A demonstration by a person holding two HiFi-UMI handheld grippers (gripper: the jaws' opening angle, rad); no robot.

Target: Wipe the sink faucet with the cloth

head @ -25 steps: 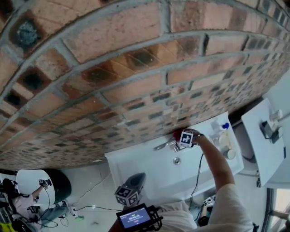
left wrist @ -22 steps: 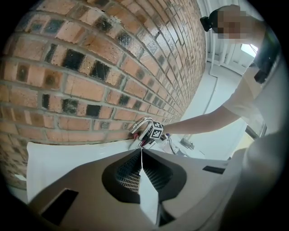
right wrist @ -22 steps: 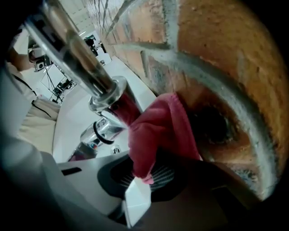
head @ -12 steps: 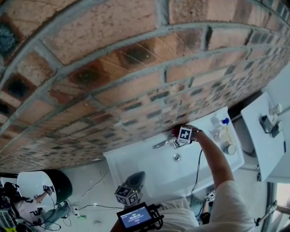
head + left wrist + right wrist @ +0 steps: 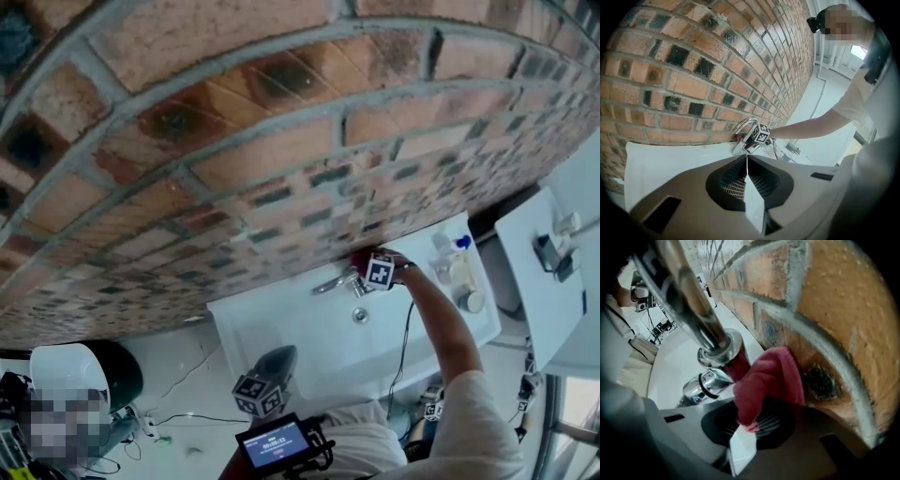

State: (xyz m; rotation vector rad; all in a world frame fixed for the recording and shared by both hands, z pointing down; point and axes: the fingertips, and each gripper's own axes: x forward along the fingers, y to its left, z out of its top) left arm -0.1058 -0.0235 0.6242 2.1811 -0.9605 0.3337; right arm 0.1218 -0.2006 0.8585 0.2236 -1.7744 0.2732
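While the left gripper (image 5: 746,159) hangs low in front of the sink (image 5: 281,328), well clear of the work, its jaws are pressed flat together with nothing between them. It looks idle, not part of the wipe.

Faucet (image 5: 701,310) stands at the back edge of the sink, close to the brick wall (image 5: 825,310): chrome spout arching up from a collar, with the lever handle (image 5: 704,385) low at the front.

Right gripper (image 5: 752,425) is in at the faucet base, jaws clamped on the red cloth (image 5: 766,378). The cloth bunches out of the jaws and sits against the back of the base, wedged between the collar and the wall.

Status, my read: wipe under way, contact at the base on the wall side only. Spout and handle have no cloth on them now; the chrome gives no cue as to whether they've been covered. I'd count them as left: the spout arch up to the tip, the handle, the front of the collar.

Bottles (image 5: 452,267) on the right end of the sink, apart from the gripper.
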